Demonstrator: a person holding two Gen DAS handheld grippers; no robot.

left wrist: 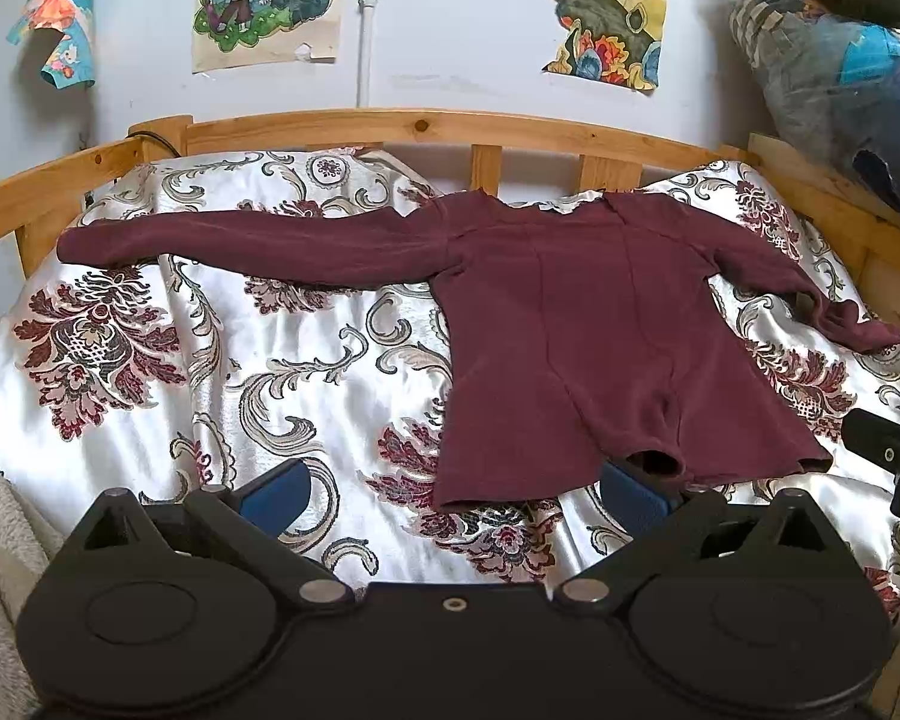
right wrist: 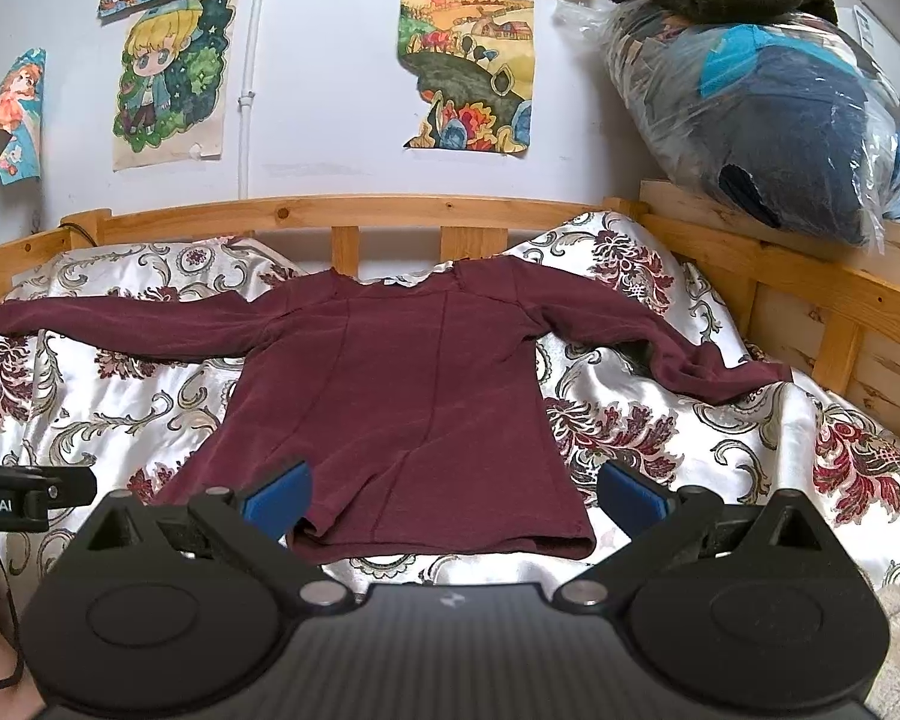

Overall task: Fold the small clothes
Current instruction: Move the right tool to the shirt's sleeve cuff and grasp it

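The left hand-held gripper (left wrist: 456,495) is spread wide, its blue pads (left wrist: 279,489) apart and holding nothing; it hangs low over the bed (left wrist: 282,348) with the shirt's hem at its 1 o'clock. The right hand-held gripper (right wrist: 450,495) is likewise spread and empty, its pads (right wrist: 279,492) flanking the hem, which lies at its 12 o'clock. Each tool shows at the edge of the other's view: the right one at 3 o'clock in the left wrist view, the left one at 9 o'clock in the right wrist view, where part of a white label reads "obot.AI".

The shirt (right wrist: 390,390) is a maroon long-sleeved one, lying flat on the bed. Its body runs from 6 to 12 o'clock, hem near the grippers and neck toward the headboard (right wrist: 306,213). The sleeves set the long axis across, from 9 to 3 o'clock: the left sleeve (left wrist: 240,243) stretches straight, the right sleeve (right wrist: 678,354) bends and droops toward 4 o'clock with a rumpled cuff.

The bedcover is shiny white satin with dark red and grey floral scrolls. A pine rail frames the bed. On the pale wall behind hang curling cartoon and landscape posters (right wrist: 468,66). At 2 o'clock a clear plastic bag (right wrist: 780,120) of bedding rests on the rail, dark cloth on top.
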